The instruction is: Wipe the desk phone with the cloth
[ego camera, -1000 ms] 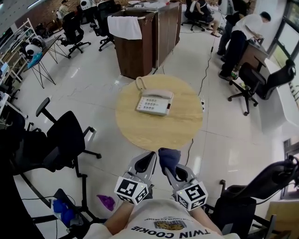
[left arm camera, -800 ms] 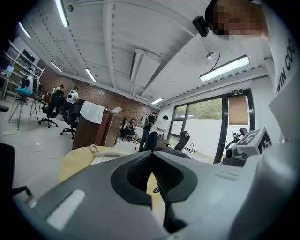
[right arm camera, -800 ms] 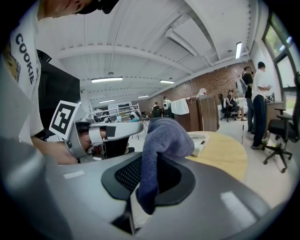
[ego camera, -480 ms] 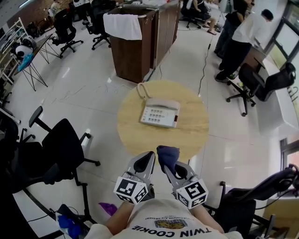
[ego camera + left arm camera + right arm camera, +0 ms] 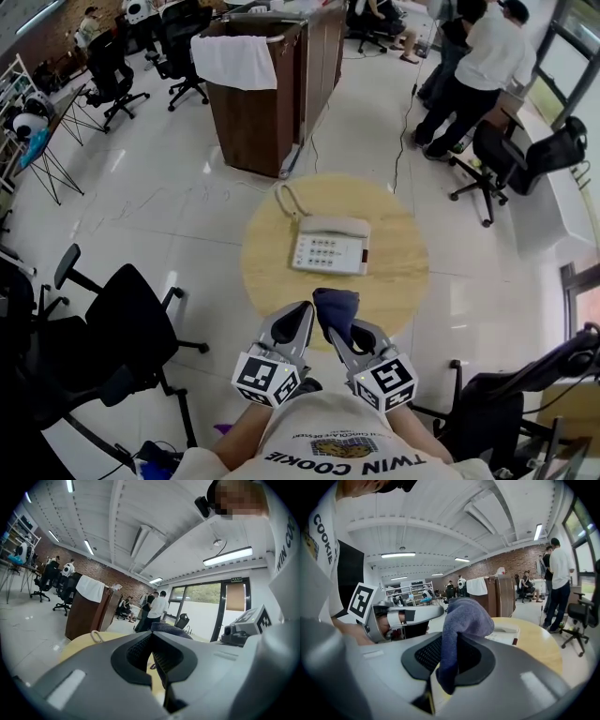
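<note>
**At twelve o'clock from your right gripper [image 5: 336, 328]: the phone, well apart**

Straight ahead of you, at twelve o'clock, the beige push-button desk phone [image 5: 329, 249] sits near the middle of the round pale-wood table [image 5: 398, 281]. Its long axis runs from nine to three o'clock. The handset [image 5: 330, 226] lies along the far side, and the coiled cord [image 5: 285, 201] loops off at about eleven.

Both your grippers hover at the table's six o'clock rim, well apart from the phone. The right one is lined up a touch better with the keypad, so I judge that the wipe falls to it with a plain forward reach.

That right gripper is clamped on the dark blue terry cloth [image 5: 461, 620]. A wad bulges over the tips toward the phone, and a tail hangs down between the pads. The cloth touches nothing else.

Your left gripper [image 5: 303, 319] sits just beside it at nine o'clock. Its jaws are drawn together at the tips and grip nothing.
</note>
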Demonstrator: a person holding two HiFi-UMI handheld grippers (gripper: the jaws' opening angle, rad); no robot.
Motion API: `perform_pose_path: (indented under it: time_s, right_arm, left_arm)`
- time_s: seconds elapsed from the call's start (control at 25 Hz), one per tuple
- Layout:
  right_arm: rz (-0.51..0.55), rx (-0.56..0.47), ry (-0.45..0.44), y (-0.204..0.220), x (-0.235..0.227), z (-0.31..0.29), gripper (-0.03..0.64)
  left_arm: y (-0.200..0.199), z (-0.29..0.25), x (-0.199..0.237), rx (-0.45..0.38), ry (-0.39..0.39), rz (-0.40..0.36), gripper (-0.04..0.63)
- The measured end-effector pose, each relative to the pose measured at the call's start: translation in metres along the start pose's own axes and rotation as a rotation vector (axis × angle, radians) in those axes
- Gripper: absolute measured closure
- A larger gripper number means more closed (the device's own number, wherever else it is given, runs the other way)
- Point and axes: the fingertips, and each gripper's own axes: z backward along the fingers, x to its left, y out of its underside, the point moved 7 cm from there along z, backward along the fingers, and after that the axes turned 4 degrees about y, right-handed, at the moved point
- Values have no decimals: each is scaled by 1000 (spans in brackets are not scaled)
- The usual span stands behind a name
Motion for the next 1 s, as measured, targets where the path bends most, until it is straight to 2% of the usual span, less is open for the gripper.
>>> perform_pose_path:
  time_s: [0.24, 0.56, 1.0]
  right_arm:
    - [-2, -4, 25, -12, 3, -23, 552]
    - [-58, -24, 3, -18, 2, -46, 552]
    - [-113, 24, -59, -22, -20, -111, 552]
  left_arm:
    - [-6, -3, 19, 11, 22, 12, 604]
    - [-2, -10, 25, -3, 26, 4, 603]
    - [-2, -5, 45, -10, -41, 6, 604]
